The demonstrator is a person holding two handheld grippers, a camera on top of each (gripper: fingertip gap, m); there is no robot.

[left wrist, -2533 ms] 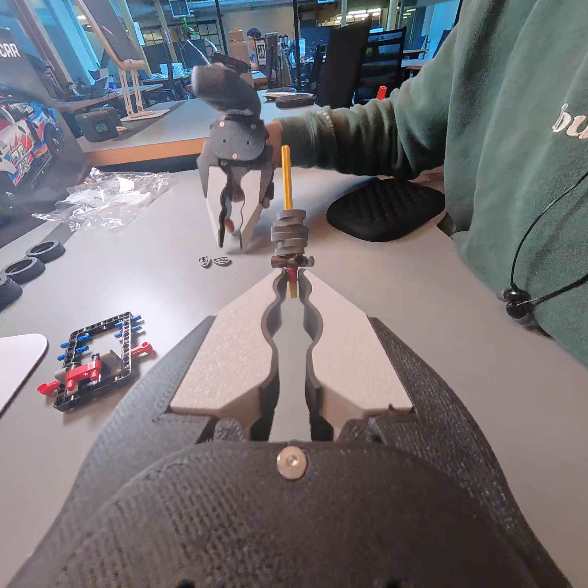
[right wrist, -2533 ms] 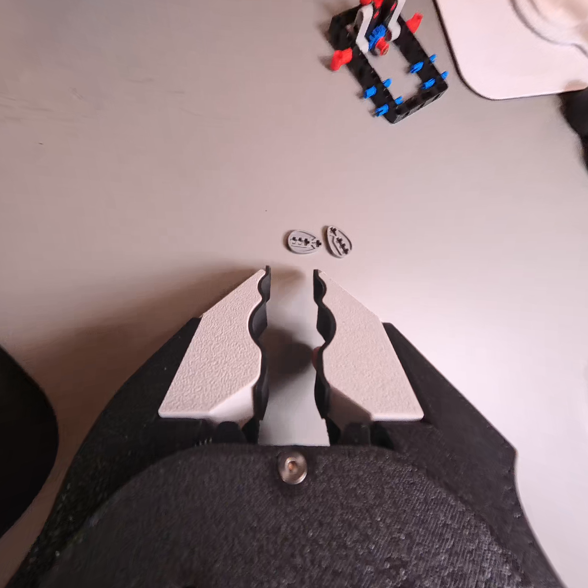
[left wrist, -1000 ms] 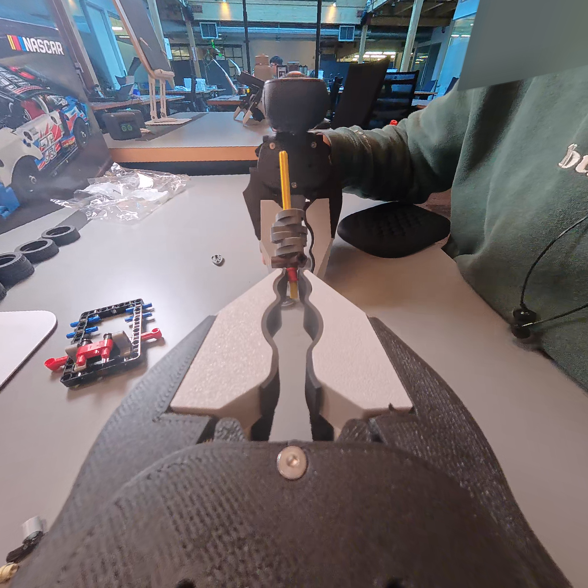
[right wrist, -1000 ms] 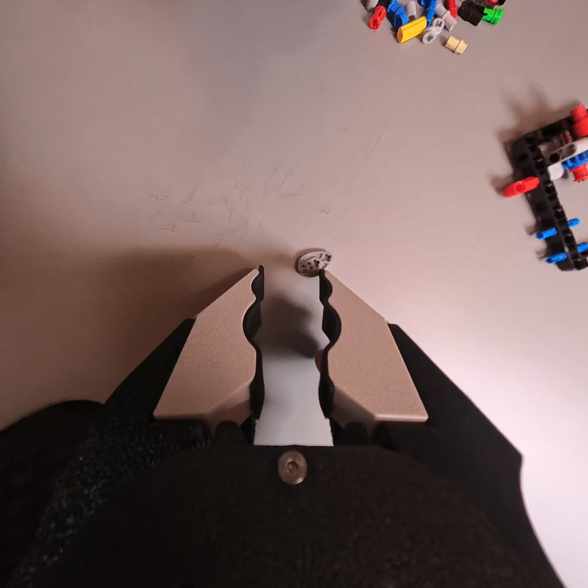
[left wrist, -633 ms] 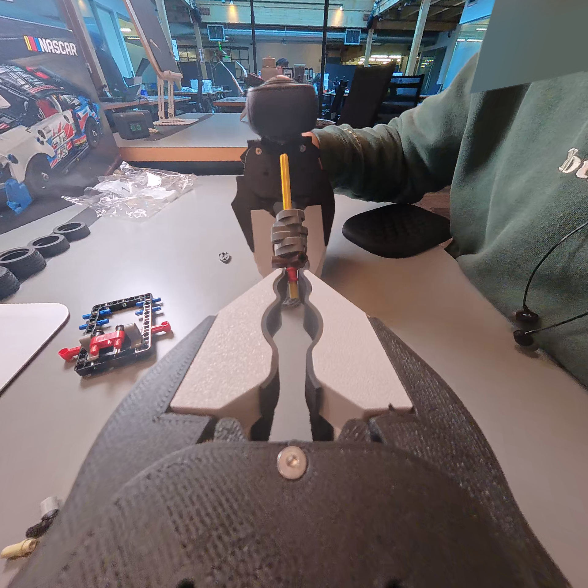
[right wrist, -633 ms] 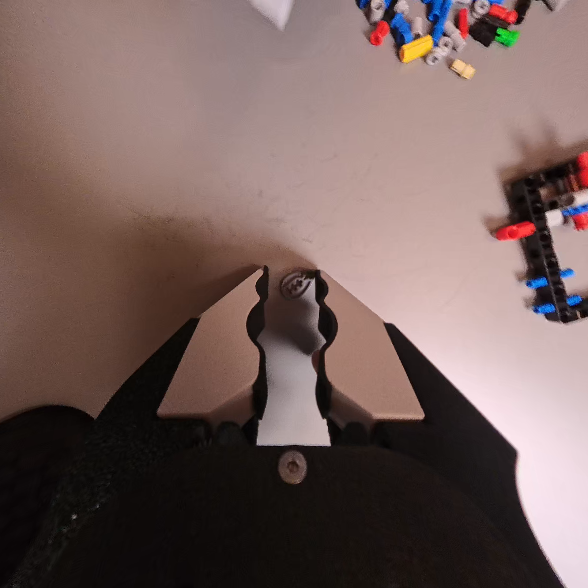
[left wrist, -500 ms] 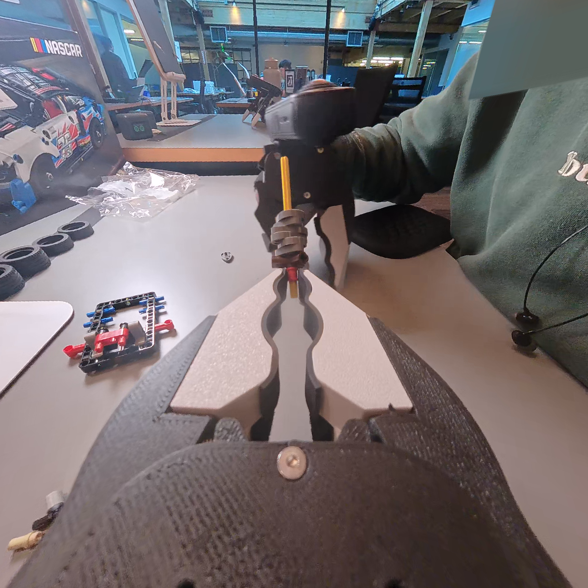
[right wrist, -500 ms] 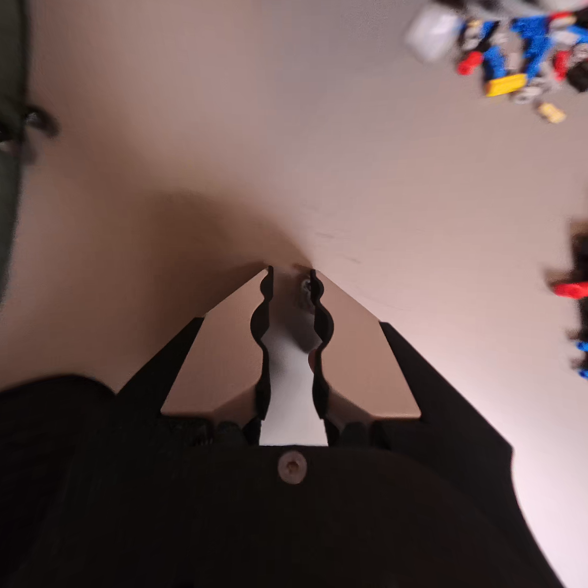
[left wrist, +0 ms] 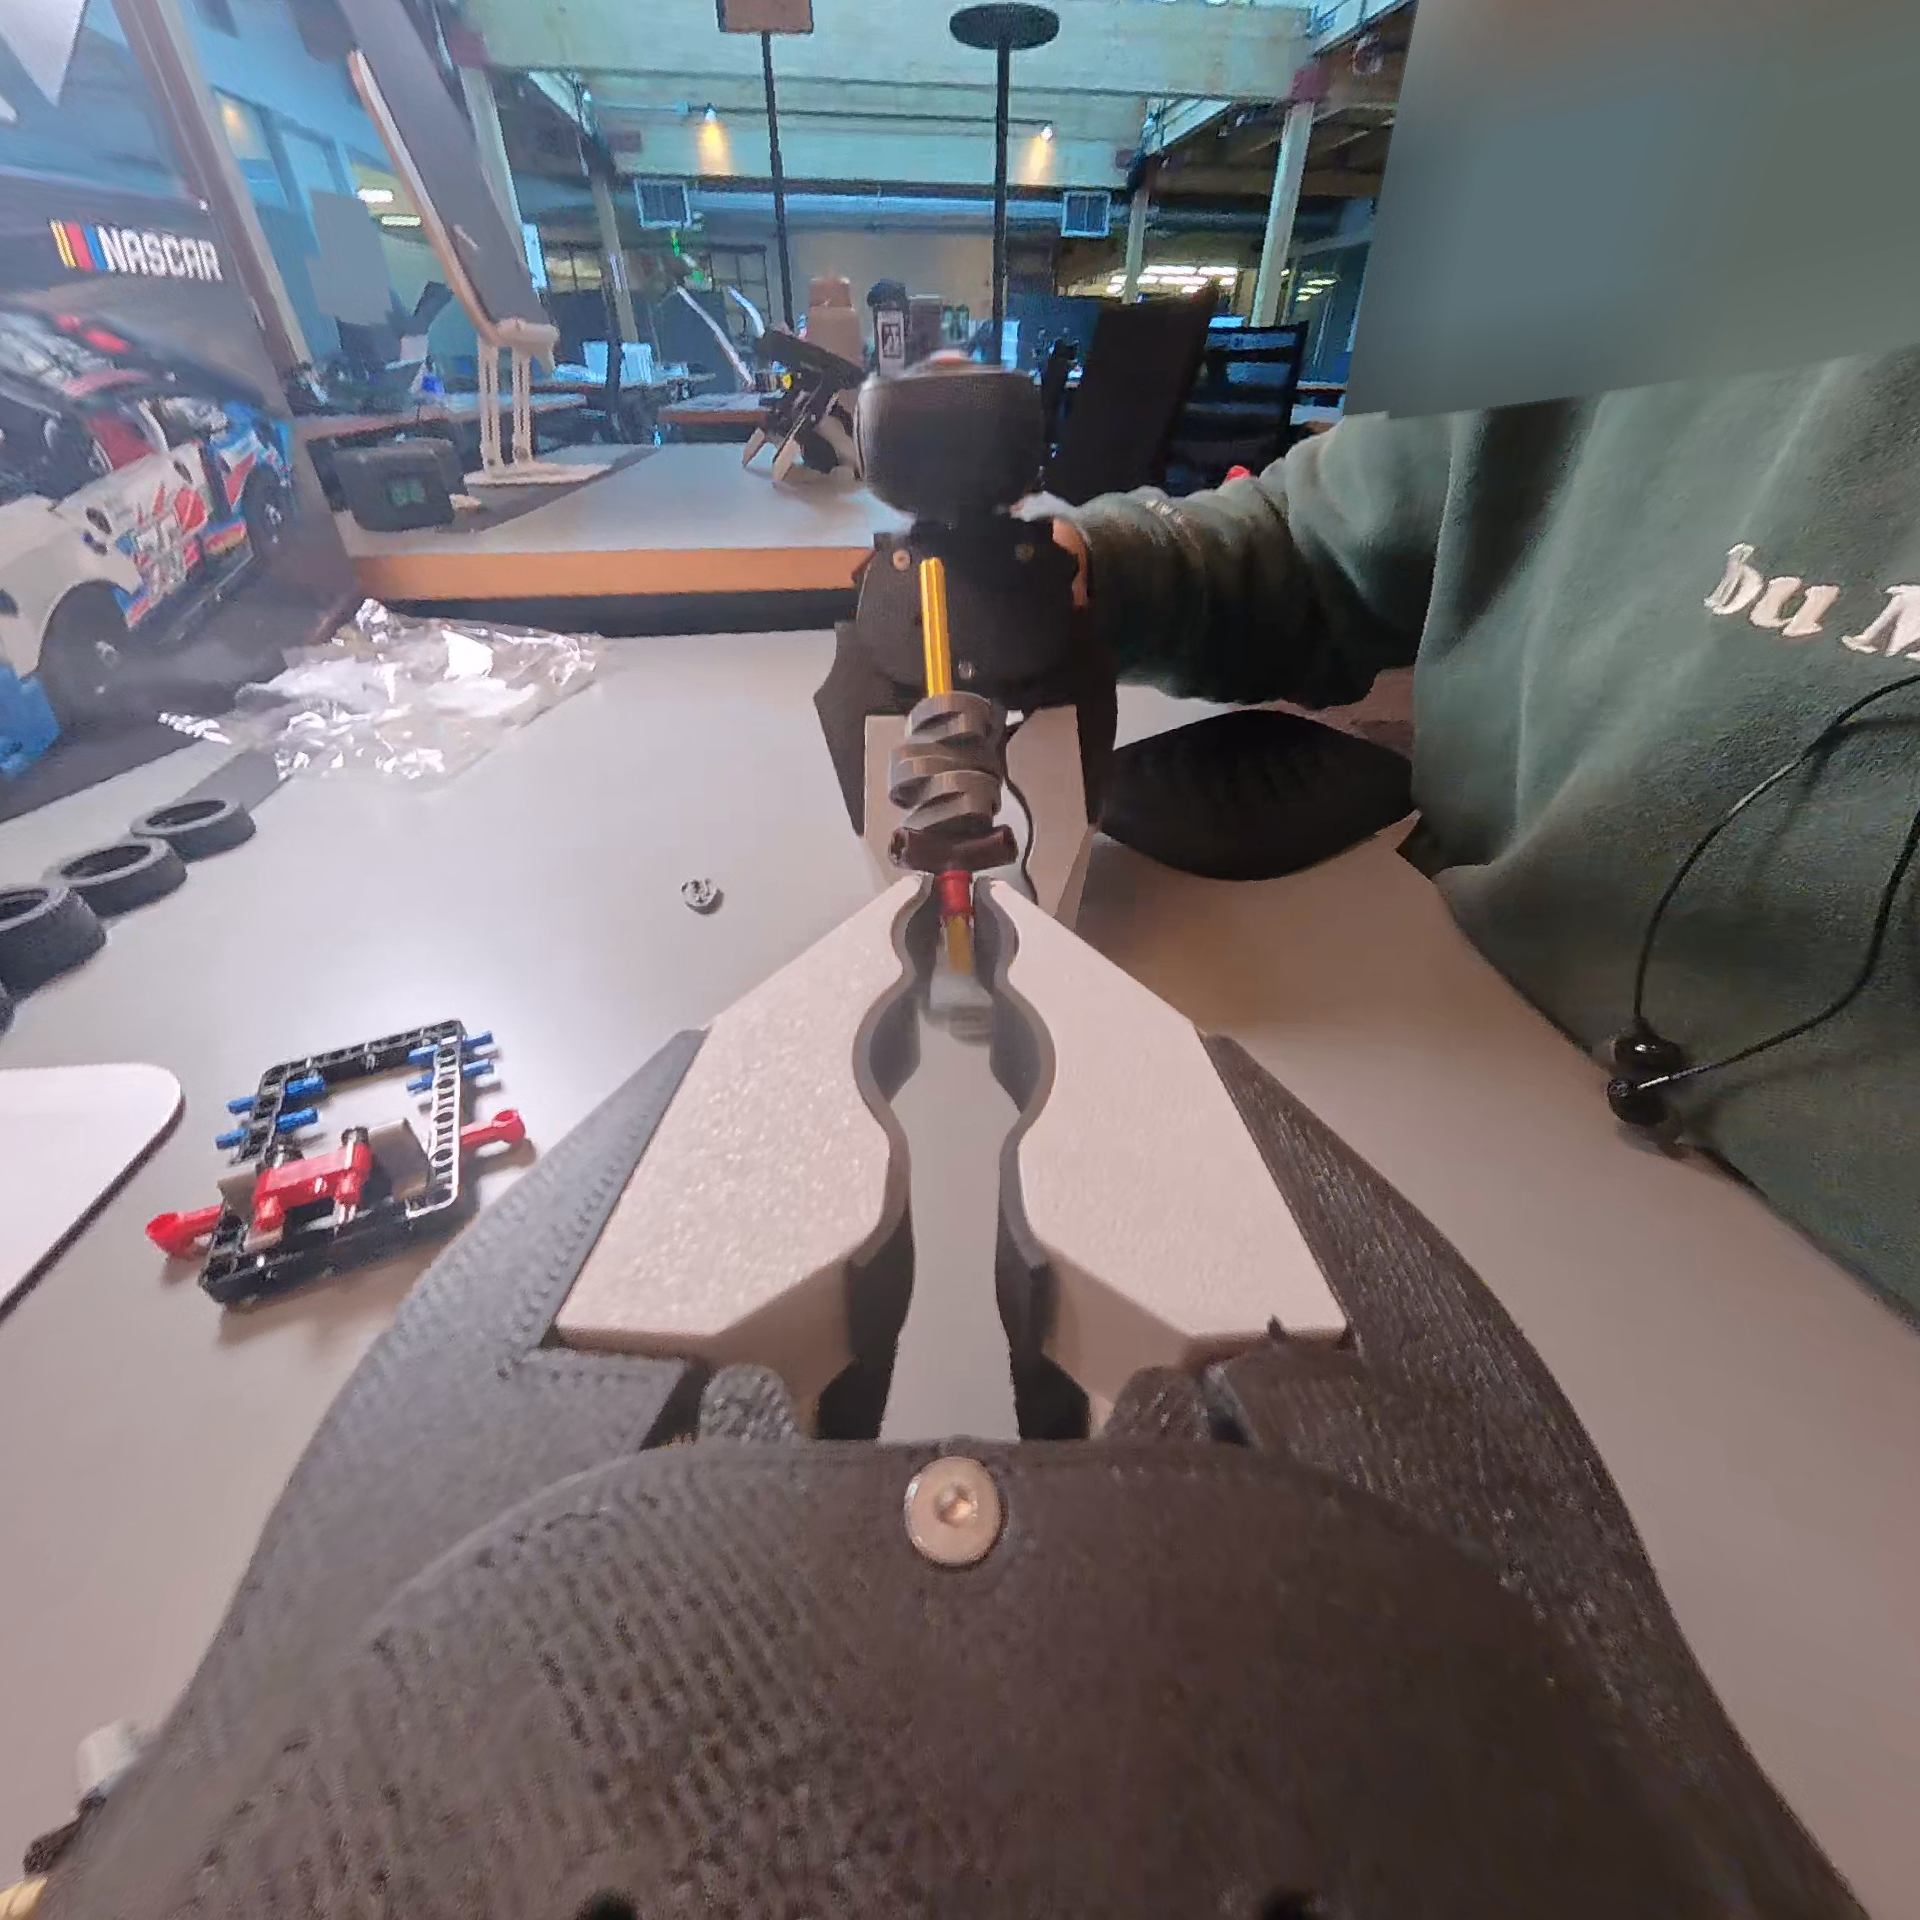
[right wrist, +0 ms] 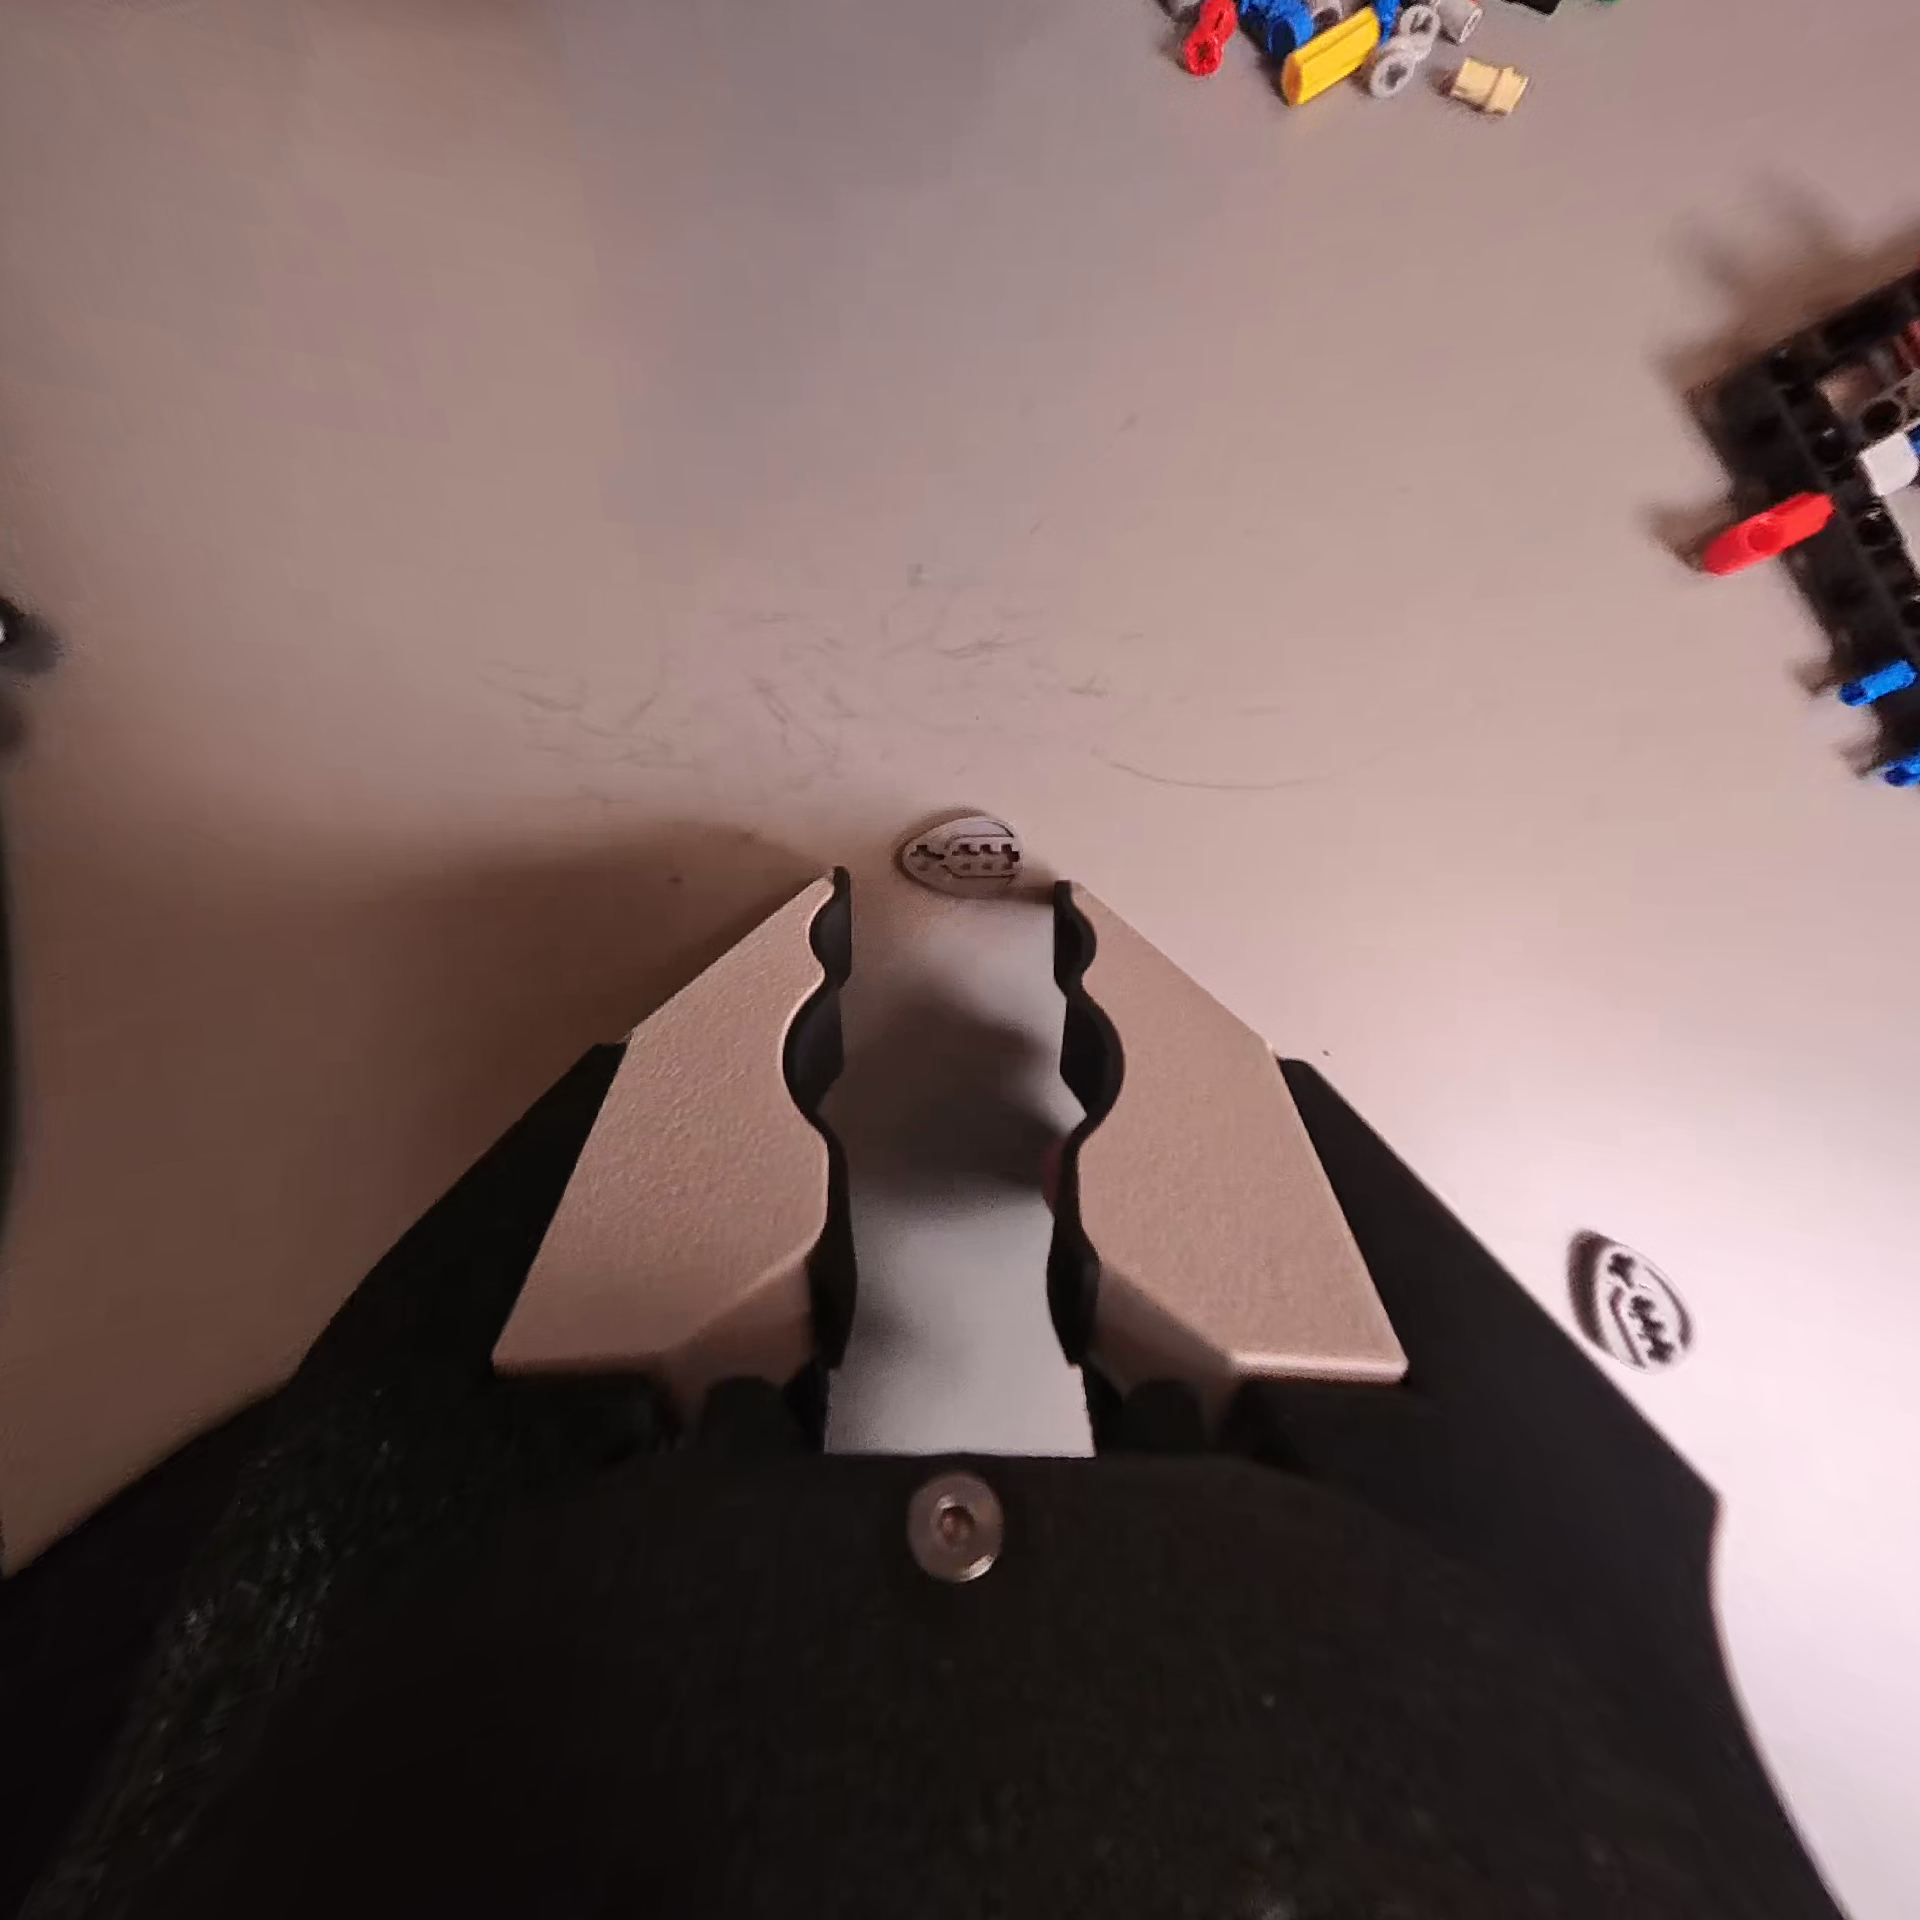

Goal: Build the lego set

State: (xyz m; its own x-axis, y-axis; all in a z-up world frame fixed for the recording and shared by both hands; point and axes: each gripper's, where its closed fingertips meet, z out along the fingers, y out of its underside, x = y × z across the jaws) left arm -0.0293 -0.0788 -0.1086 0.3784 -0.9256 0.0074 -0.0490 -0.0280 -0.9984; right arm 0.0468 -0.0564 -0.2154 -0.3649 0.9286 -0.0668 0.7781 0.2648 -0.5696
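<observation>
Left tool (left wrist: 954, 914) is clamped on the yellow axle (left wrist: 935, 629), held upright with stacked grey cams (left wrist: 943, 764). Right tool (right wrist: 951, 894) is spread, empty — a cam disc (right wrist: 961, 854) lies just past its tips on the surface (right wrist: 727, 416). Next: a centred pinch is needed — it lies flat.

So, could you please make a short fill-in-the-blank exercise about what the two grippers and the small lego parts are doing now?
1. The left gripper is shut on a ____ axle that stands upright.
2. The stack of cam pieces on the axle is dark ____.
3. The right gripper is ____, with a flat oval grey piece on the table just beyond its tips.
4. The black frame holds blue pins and ____ parts.

Missing words: yellow; grey; open; red
</observation>
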